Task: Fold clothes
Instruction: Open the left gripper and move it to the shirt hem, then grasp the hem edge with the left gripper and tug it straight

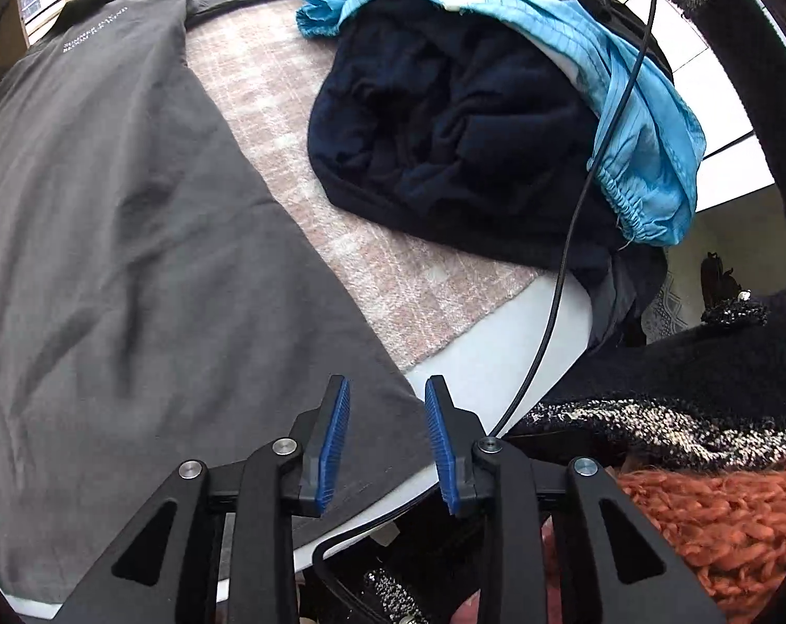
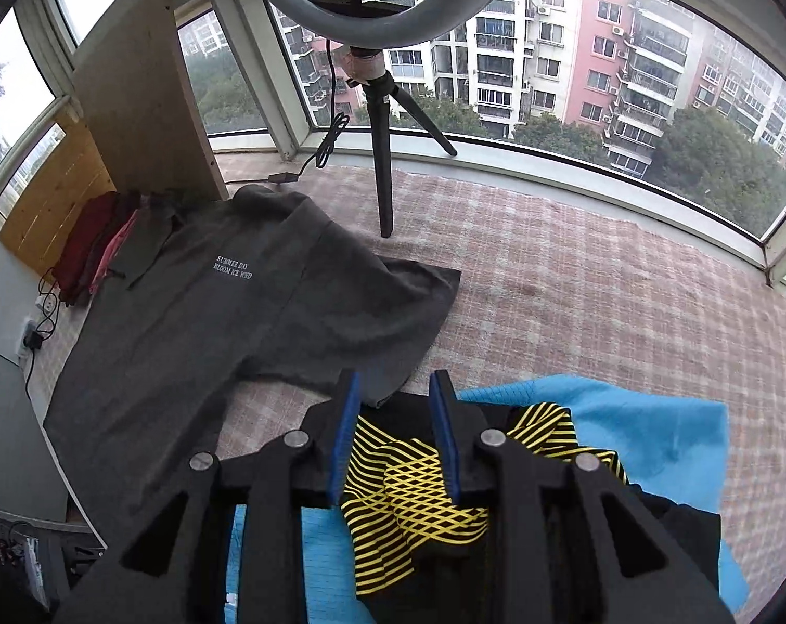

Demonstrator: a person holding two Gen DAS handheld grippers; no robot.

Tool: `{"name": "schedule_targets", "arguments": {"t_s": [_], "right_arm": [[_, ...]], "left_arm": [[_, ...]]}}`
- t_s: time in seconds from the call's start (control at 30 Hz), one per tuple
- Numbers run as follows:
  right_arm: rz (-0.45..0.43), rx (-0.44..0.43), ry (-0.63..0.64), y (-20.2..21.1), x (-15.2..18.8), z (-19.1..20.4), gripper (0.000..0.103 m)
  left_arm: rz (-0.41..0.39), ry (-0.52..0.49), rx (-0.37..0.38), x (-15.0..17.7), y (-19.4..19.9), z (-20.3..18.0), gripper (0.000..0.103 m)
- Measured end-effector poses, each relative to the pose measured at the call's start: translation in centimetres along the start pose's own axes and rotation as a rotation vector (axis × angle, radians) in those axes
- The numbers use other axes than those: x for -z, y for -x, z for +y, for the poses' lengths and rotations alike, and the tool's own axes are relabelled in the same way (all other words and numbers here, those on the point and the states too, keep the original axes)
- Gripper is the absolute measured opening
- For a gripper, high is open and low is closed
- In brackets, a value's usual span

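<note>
A dark grey polo shirt (image 1: 132, 260) lies spread flat on the pink checked cloth (image 1: 268, 93). My left gripper (image 1: 387, 382) hangs open just above the shirt's near hem corner, and nothing is pinched between its blue pads. In the right wrist view the same grey shirt (image 2: 210, 322), with white lettering on its chest, lies at left of centre with one sleeve spread out. My right gripper (image 2: 395, 379) is open over a black and yellow striped garment (image 2: 408, 494), which lies on a light blue one (image 2: 642, 431). Its pads press on nothing.
A heap of navy (image 1: 445, 119) and light blue clothes (image 1: 642, 119) sits right of the shirt, with a black cable (image 1: 564, 270) hanging across it. A ring-light tripod (image 2: 382, 171) stands on the cloth behind the shirt. Folded red clothes (image 2: 86, 244) lie by a wooden board (image 2: 143, 104).
</note>
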State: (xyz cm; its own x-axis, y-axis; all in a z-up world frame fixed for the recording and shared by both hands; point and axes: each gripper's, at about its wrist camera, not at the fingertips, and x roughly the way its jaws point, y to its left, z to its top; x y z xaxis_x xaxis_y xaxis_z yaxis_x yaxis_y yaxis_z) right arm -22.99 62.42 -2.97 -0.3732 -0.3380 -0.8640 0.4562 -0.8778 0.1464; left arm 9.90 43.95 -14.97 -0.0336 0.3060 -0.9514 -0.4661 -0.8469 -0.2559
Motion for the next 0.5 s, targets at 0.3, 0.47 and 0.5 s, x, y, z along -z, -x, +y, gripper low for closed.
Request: {"name": "schedule_targets", "arguments": {"t_s": [0.3,0.47,0.5], "right_arm": [[0.121,0.009,0.148,-7.0,2.2,5.6,0.04],[0.23,0.047,0.282,-13.7,3.5,8.7,0.04],[0.24,0.063,0.304,-14.8,3.6,9.1,0.04]], "left_arm": [[-0.06,-0.061,-0.139,0.9,-2.0,-1.8,0.0],[-0.094,0.007,-0.031,1.5,0.0,0.2,0.001],[-0.102,0.018,-0.01,1.7,0.7,0.5,0.001]]}}
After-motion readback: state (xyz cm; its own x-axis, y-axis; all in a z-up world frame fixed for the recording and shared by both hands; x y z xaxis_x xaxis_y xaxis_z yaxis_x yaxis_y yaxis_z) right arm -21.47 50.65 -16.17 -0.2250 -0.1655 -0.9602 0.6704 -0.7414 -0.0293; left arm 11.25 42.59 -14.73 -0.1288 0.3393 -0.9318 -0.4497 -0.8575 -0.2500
